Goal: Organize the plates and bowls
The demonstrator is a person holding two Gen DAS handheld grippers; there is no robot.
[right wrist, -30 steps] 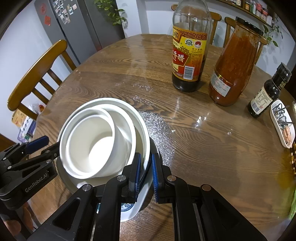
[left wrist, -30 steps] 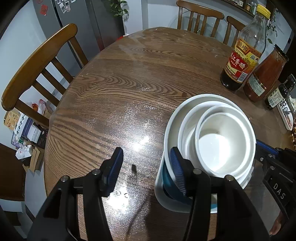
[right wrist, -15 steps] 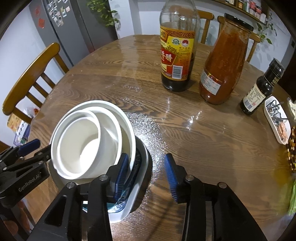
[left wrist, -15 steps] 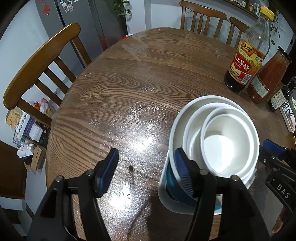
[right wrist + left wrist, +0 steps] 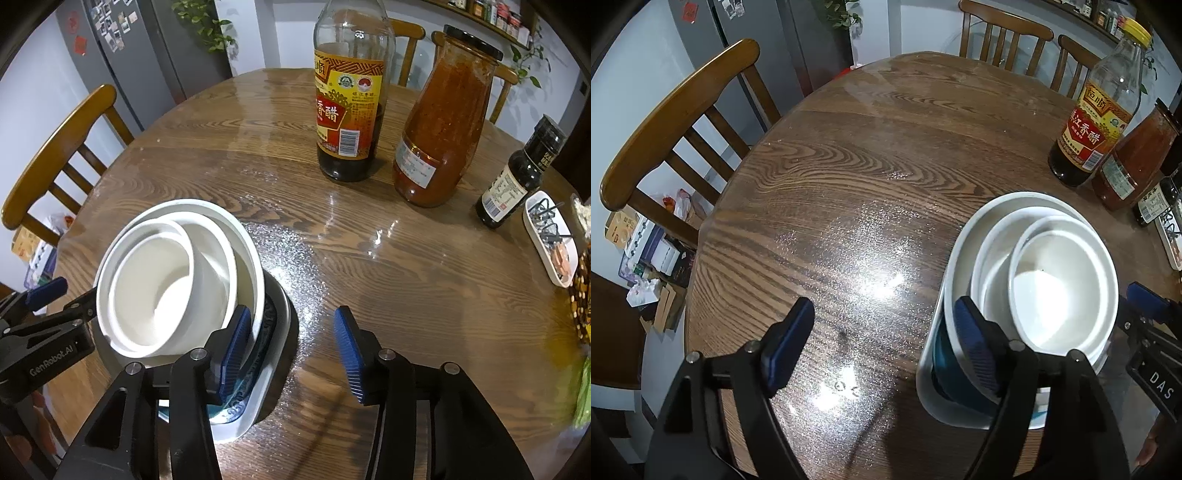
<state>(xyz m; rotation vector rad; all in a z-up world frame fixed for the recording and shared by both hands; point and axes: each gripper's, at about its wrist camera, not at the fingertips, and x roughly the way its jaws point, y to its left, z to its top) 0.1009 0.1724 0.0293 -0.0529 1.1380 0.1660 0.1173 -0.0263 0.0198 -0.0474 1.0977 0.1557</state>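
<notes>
Left wrist view: left gripper (image 5: 882, 349) and right gripper (image 5: 290, 354) both opening, gripping nothing (stacked bowls (image 5: 1060, 284) at three o'clock).

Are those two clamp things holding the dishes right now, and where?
No. The left hand-held gripper and right hand-held gripper are both opening, each with only its inner finger by the rim of the stack of dishes; nothing is gripped.

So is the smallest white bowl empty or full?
Empty: the smallest bowl shows a bare white bottom, nested in two larger bowls.
</notes>
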